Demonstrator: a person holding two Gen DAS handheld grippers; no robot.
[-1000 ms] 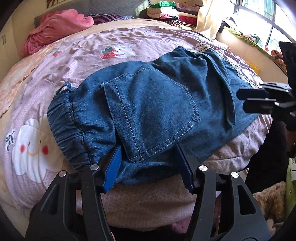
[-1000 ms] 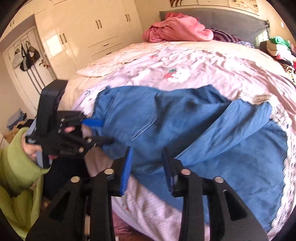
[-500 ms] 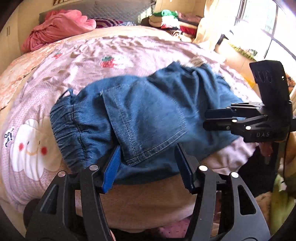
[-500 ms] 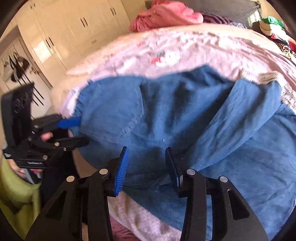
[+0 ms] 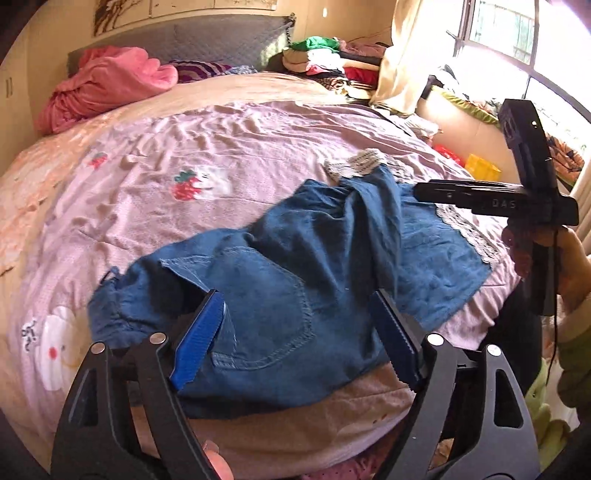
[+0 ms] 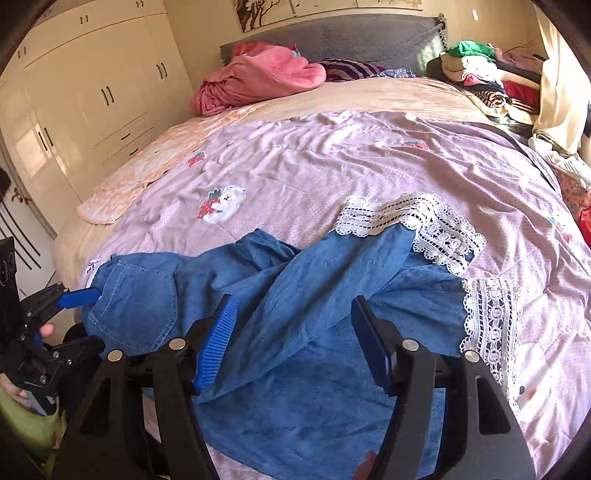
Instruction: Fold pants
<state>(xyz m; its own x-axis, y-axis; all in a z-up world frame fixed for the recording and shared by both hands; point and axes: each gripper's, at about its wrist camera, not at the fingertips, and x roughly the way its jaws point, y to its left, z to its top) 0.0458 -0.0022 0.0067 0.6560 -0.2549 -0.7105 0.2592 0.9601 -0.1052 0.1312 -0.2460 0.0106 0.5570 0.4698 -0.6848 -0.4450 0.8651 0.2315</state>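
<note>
The blue denim pants [image 5: 280, 280] lie loosely on the pink bed cover [image 5: 240, 147] near the bed's front edge, waistband [image 5: 107, 306] to the left. The legs run right and one crosses over the other [image 6: 332, 280]. Their white lace hems [image 6: 406, 221] lie at the far right. My left gripper [image 5: 295, 325] hovers over the back pocket, its jaws opening, and its pads press on nothing. My right gripper [image 6: 295, 336] hangs over the crossed legs, its jaws also opening, with the cloth lying below them untouched. Each gripper shows in the other's view: the right gripper [image 5: 421, 192] and the left gripper [image 6: 85, 321].
A heap of pink blanket [image 5: 107, 85] lies by the grey headboard [image 6: 351, 33]. Stacked clothes [image 5: 325, 59] sit at the bed's far right corner. A cream wardrobe [image 6: 92, 92] stands to the left, and a window [image 5: 517, 44] to the right. A hand [image 5: 569, 266] holds the right gripper.
Both grippers pulled back and up from the pants and their jaws spread wider. The right gripper swung right over the legs. The pants now lie slack on the bed.
</note>
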